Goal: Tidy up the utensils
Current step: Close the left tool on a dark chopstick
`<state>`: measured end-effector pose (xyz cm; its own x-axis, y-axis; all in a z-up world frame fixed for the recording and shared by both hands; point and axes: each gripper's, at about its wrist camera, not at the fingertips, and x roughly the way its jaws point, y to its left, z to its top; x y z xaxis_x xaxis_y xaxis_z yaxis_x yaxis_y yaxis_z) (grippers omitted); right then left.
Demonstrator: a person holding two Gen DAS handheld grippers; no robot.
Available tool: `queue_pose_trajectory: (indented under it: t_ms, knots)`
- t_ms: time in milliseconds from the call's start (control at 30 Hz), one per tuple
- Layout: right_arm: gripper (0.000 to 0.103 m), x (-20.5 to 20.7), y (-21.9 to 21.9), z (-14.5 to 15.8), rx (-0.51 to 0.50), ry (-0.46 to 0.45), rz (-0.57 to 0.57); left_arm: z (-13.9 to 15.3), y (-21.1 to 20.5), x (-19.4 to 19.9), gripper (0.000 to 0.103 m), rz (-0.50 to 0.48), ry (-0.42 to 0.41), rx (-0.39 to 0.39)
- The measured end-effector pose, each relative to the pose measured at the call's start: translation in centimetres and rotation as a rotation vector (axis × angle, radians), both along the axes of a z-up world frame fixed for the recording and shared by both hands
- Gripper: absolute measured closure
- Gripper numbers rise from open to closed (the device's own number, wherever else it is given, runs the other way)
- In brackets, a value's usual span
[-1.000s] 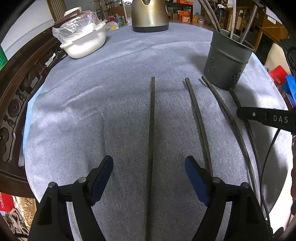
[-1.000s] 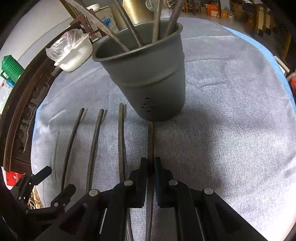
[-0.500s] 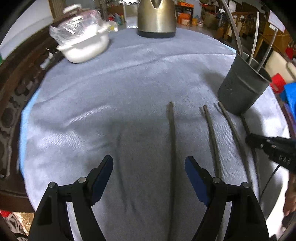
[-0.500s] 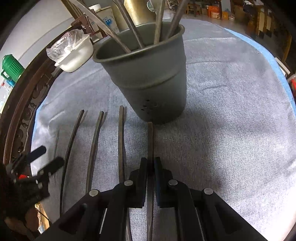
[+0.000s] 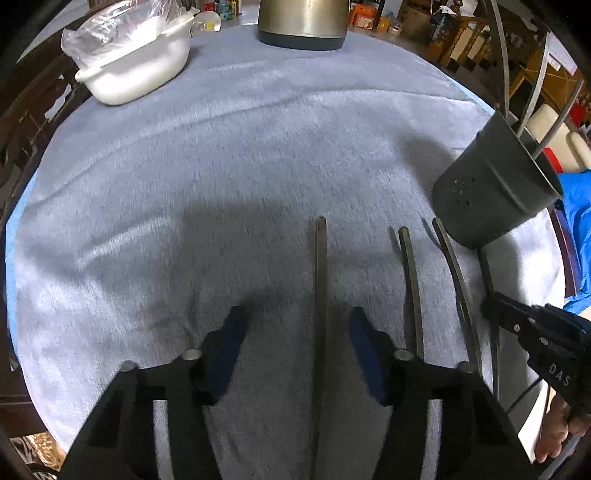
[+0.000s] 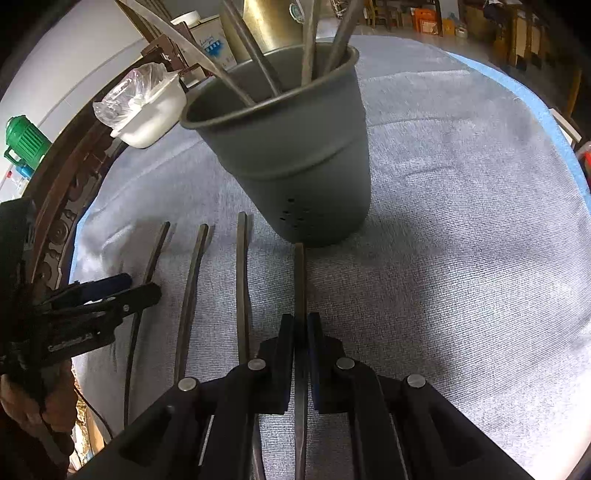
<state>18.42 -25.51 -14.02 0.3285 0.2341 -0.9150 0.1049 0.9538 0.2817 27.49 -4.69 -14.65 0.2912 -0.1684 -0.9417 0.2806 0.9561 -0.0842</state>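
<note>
Several long dark chopsticks lie side by side on the grey tablecloth. My left gripper point(image 5: 295, 325) is open, its blue pads either side of the leftmost chopstick point(image 5: 320, 280) without touching it. My right gripper point(image 6: 301, 325) is shut on the rightmost chopstick point(image 6: 300, 273), whose tip reaches the foot of the dark grey utensil holder point(image 6: 295, 162). The holder point(image 5: 495, 188) stands upright with several metal utensils in it. The right gripper also shows in the left wrist view point(image 5: 491, 314), and the left gripper in the right wrist view point(image 6: 136, 288).
A white dish point(image 5: 136, 70) with a plastic bag stands at the back left. A brass kettle point(image 5: 301, 22) stands at the far edge. A carved wooden chair back point(image 6: 62, 206) borders the table on the left.
My left gripper has come down closer to the cloth and its jaws have narrowed around the leftmost chopstick. The right gripper stays shut on its chopstick in the same place.
</note>
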Motion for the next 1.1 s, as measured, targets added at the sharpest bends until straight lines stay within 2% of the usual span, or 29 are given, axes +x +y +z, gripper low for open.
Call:
queue_pose_trajectory:
  t_ms: [67, 133, 167, 367, 500, 567, 633, 700, 967, 1067, 1100]
  knots:
    - [0.094, 0.1, 0.1, 0.1, 0.000, 0.003, 0.001, 0.1, -0.1, 0.6, 0.068, 0.013, -0.004, -0.002]
    - [0.094, 0.1, 0.0, 0.1, 0.010, 0.004, 0.002, 0.1, -0.1, 0.8, 0.090, 0.019, 0.003, -0.015]
    - [0.094, 0.2, 0.0, 0.0, 0.021, 0.003, -0.001, 0.0, 0.0, 0.7, 0.092, 0.017, 0.011, -0.027]
    - [0.096, -0.2, -2.0, -0.3, 0.127, 0.016, -0.040, -0.1, 0.4, -1.5, 0.093, -0.002, 0.033, -0.052]
    - [0.095, -0.1, -1.5, -0.1, 0.084, 0.032, -0.017, -0.2, 0.6, -2.1, 0.093, -0.004, 0.067, -0.072]
    - [0.094, 0.0, -0.8, 0.1, 0.060, 0.042, -0.011, -0.1, 0.9, -1.8, 0.090, 0.011, 0.075, -0.075]
    - [0.094, 0.4, -0.3, 0.1, 0.043, 0.055, -0.007, 0.1, 1.4, -1.3, 0.069, 0.033, 0.074, -0.072]
    - [0.093, 0.9, 0.4, 0.2, 0.010, 0.065, -0.002, 0.1, 1.6, -0.9, 0.064, 0.050, 0.073, -0.078]
    - [0.093, 2.7, 2.1, 0.3, -0.045, 0.066, -0.009, 0.0, -0.5, 1.1, 0.065, 0.021, 0.060, -0.073]
    - [0.094, 3.1, 2.8, 0.3, -0.075, 0.047, 0.014, -0.1, -0.7, 1.9, 0.076, 0.025, 0.054, -0.050]
    - [0.094, 3.2, 2.9, 0.3, -0.079, 0.041, 0.017, -0.2, -0.8, 2.1, 0.083, 0.027, 0.049, -0.046]
